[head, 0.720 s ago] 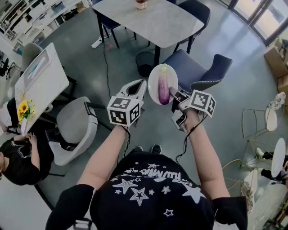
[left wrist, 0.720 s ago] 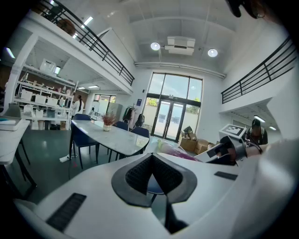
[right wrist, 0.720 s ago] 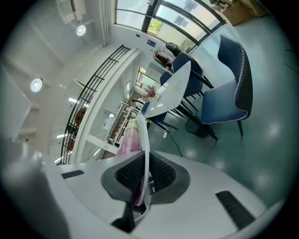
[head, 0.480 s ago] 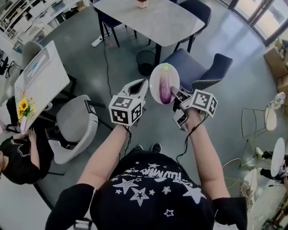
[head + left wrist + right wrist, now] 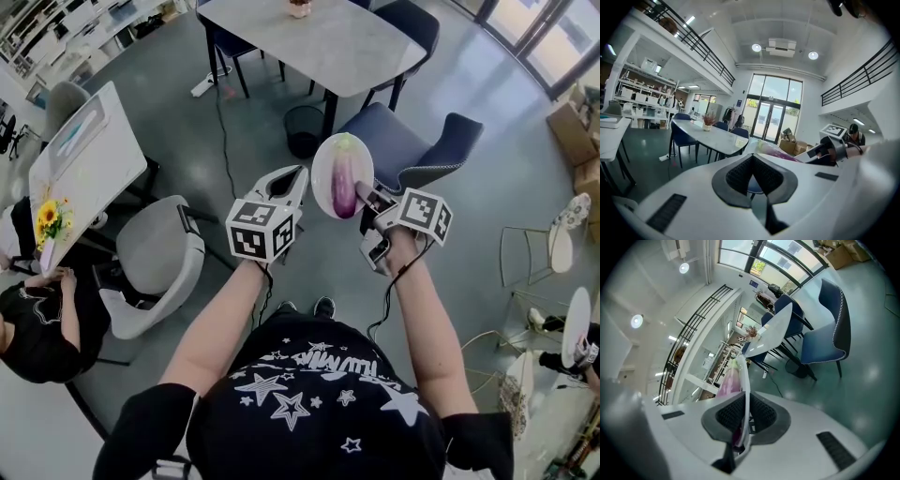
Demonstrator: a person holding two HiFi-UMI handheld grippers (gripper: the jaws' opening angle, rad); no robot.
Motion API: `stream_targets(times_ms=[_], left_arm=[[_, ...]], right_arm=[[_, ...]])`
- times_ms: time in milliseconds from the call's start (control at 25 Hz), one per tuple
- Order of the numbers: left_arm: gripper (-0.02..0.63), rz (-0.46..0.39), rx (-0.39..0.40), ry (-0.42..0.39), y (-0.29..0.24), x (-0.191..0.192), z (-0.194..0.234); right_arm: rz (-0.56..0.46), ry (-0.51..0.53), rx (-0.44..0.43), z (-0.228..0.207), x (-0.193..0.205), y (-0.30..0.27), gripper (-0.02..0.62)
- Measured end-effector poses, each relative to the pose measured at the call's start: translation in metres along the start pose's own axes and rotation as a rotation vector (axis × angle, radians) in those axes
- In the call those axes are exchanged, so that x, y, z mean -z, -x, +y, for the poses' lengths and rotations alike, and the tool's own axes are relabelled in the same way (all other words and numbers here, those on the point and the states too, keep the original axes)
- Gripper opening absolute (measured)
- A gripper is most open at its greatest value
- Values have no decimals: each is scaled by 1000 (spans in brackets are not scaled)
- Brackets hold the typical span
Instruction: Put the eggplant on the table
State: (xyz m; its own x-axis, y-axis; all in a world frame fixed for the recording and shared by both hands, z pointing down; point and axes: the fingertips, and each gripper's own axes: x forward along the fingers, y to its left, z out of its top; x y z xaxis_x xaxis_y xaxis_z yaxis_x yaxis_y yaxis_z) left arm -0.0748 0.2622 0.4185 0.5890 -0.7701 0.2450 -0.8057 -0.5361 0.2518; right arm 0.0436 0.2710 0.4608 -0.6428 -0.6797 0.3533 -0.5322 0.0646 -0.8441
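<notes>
Eggplant, purple, green-capped [image 5: 343,185]: lying on round white plate [image 5: 322,167] held above floor; right gripper [image 5: 366,198] clamped on plate rim, presumably to carry it; left gripper [image 5: 289,176] closed, empty; pale stone-topped table [image 5: 319,42] well ahead

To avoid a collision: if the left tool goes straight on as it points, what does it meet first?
Probably the blue chair at the white table; the plate lies just right of that line. Depth is unclear.
</notes>
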Motion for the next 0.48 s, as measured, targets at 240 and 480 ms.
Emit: stream_targets(times_ms=[240,480], left_arm=[[8,-4,5,-1,10,-2,1],[8,-9,22,-14,20,-3,2]], right_arm=[[-14,1,9,5,6,4,23],[-33,-1,16,10,13,7,23]])
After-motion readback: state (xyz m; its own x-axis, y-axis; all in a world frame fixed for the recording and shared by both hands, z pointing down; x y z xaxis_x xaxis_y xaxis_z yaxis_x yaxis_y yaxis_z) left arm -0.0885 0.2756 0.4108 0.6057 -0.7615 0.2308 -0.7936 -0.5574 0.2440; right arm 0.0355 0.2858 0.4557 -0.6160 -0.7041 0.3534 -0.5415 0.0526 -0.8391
